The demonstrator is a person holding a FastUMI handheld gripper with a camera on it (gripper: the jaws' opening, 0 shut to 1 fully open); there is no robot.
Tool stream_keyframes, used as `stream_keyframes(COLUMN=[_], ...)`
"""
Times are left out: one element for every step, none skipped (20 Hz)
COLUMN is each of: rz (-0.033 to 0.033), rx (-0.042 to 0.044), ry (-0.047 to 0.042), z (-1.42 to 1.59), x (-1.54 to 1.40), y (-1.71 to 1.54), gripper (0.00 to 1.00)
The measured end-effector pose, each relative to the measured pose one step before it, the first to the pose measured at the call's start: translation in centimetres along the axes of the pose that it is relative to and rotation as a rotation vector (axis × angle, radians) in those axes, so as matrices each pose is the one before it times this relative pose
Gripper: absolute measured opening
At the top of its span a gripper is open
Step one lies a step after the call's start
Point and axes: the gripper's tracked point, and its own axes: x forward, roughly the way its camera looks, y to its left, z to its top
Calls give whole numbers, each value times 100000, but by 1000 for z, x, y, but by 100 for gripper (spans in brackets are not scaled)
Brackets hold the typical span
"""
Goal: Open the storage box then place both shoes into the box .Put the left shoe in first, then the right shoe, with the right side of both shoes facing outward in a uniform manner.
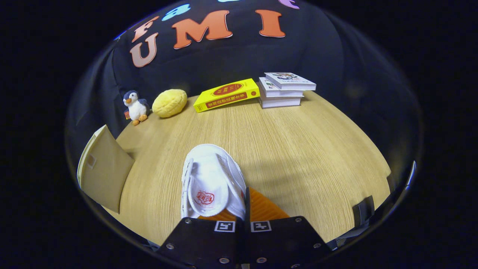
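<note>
A white shoe [213,168] with a red mark on its tongue lies lengthwise between and just ahead of my fingers, toe pointing away from me over the wooden table [298,149]. My gripper [245,198] is shut on the shoe's right side wall near the opening, one finger inside the shoe and one finger [263,209] outside it. The beige storage box [104,172] stands to the left of the shoe at the table's near left edge, with a flat panel facing me; its inside is hidden.
Along the table's far edge sit a small penguin plush [135,106], a yellow round cushion [170,102], a yellow book [226,95] and a stack of white books [283,89]. The black cloth wall rises behind them.
</note>
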Motion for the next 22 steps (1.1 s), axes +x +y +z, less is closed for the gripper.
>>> stream_keyframes(rz=[391, 643, 913, 906, 708, 564, 370, 400, 634, 907, 810, 744, 820, 969, 930, 870, 693, 905, 1063, 1218, 1232, 1506], rx=[1126, 696, 296, 145, 150, -90, -293, -410, -212, 51, 382, 476, 319, -244, -281, -343, -4, 307, 417, 184, 81, -562], ry=[-711, -623, -818, -483, -433, -22, -174, 43, -489, -298, -85, 258, 90, -71, -62, 387, 591, 758, 623, 713, 697, 234], z=[991, 929, 1006, 797, 768, 691, 679, 583, 589, 542, 459, 355, 399, 360, 283, 183, 201, 111, 196, 65, 125, 68], x=[-444, -640, -591, -336, -473, -412, -447, -294, -195, -306, -213, -342, -189, -171, -61, -132, -125, 47, 88, 221, -129, 185], y=[763, 812, 837, 1051, 943, 1070, 997, 1081, 1133, 1294, 1284, 1282, 1407, 1407, 1457, 1514, 1429, 1631, 1669, 1674, 1755, 1709], gripper=[1, 1, 1, 1, 1, 1, 1, 1, 1, 1, 1, 1, 1, 1, 1, 1, 1, 1, 1, 1, 1, 1])
